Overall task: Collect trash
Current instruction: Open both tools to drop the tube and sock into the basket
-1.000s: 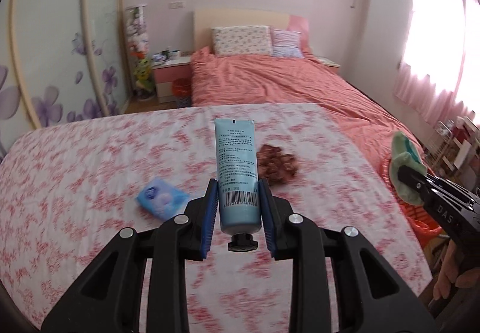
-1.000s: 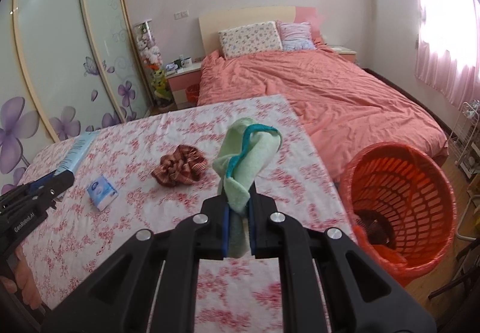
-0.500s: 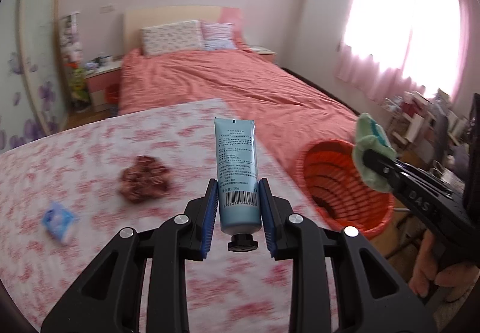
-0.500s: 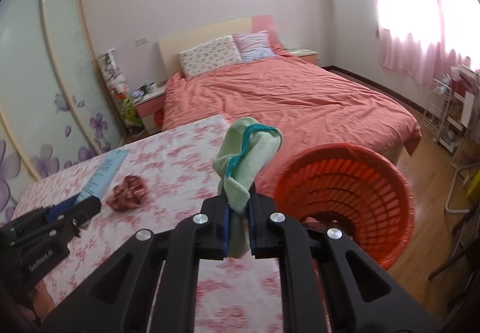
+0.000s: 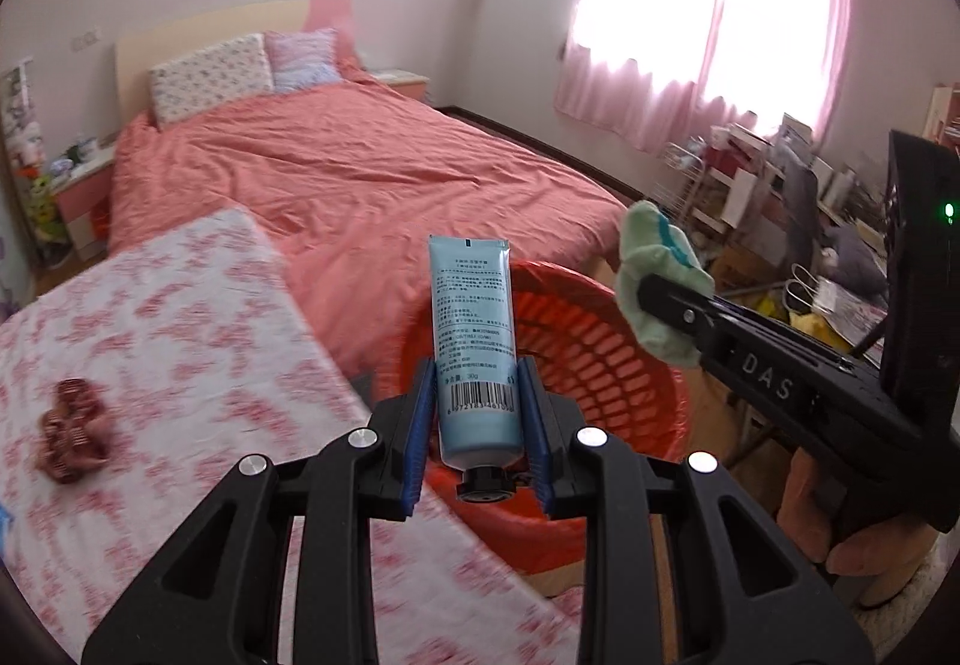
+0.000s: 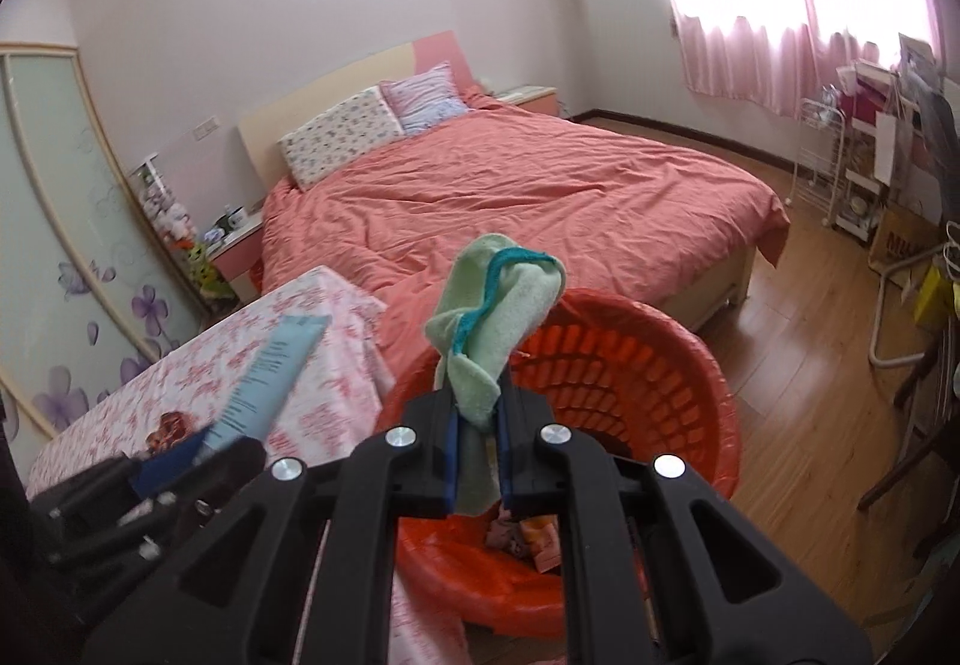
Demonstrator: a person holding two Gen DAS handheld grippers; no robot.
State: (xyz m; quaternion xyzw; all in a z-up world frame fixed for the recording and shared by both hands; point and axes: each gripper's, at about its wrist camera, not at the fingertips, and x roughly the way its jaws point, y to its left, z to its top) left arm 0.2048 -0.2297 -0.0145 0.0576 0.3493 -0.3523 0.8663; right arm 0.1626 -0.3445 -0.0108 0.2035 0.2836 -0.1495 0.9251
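Note:
My left gripper is shut on a light blue tube, cap end toward the camera, held over the near rim of the orange basket. To its right my right gripper grips a pale green cloth above the basket's far side. In the right wrist view the right gripper is shut on the green cloth over the orange basket; the left gripper with the blue tube shows at lower left. A dark red crumpled scrap lies on the floral cloth.
The floral-clothed table ends just left of the basket. Behind stands a bed with a coral cover. A hand holds the right gripper. Cluttered racks line the right wall; wooden floor lies between. Some trash sits in the basket.
Both grippers have swung right from over the table to above the orange basket, each keeping its object. The blue packet on the cloth has slid out of view at left.

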